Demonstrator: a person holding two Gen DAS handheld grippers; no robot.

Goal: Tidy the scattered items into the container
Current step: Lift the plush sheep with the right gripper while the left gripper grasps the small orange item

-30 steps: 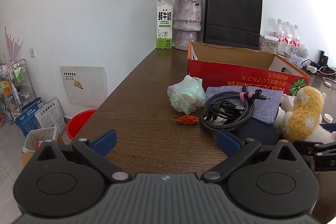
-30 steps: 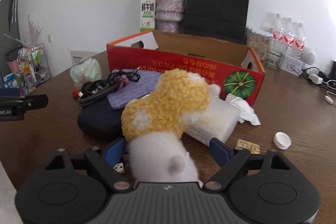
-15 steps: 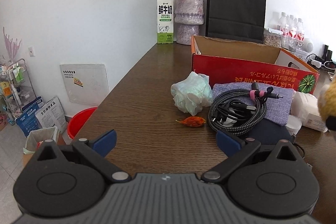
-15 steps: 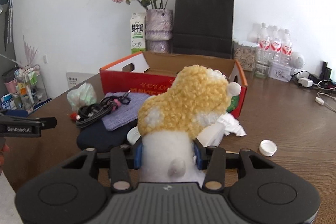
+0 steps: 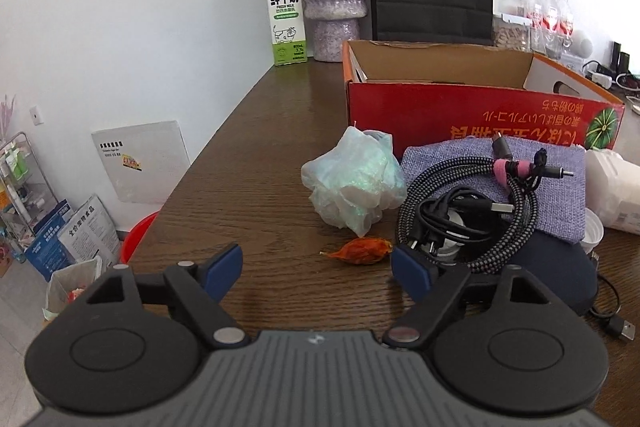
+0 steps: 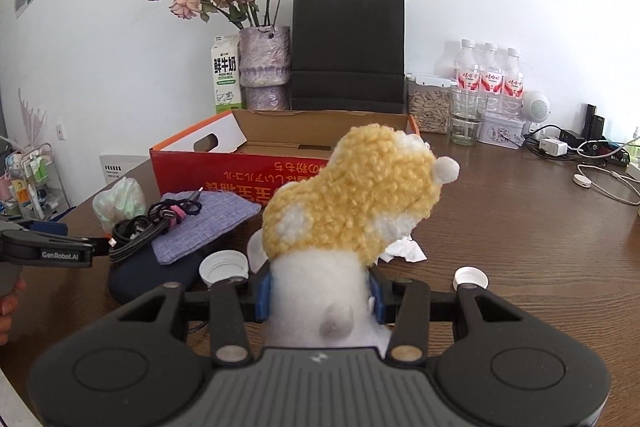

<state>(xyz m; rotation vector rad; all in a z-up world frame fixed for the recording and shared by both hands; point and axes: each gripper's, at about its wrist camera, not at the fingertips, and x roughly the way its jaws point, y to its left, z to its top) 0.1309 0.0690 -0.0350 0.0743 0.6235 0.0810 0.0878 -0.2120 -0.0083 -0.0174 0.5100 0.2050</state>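
The right gripper [image 6: 320,293] pinches the white body of a yellow-and-white plush toy [image 6: 352,199], held clear of the wooden table [image 6: 520,227] in front of the red cardboard box [image 6: 240,175], which stands open-topped at the table's far side. The left gripper [image 5: 316,267] hovers low over the table with its blue pads [image 5: 222,269] apart and closing, nothing between them (an orange scrap [image 5: 362,250] lies just ahead). Beyond it sit a crumpled plastic bag [image 5: 352,183] and a coil of cables [image 5: 468,211] resting on a purple cloth pouch [image 5: 560,183], itself atop a dark blue pouch [image 5: 556,267]. Two white bottle caps [image 6: 223,265] lie on the table near the toy. A milk carton [image 5: 285,15], a vase of dried roses [image 6: 264,67] and a black paper bag [image 6: 348,43] line the wall.
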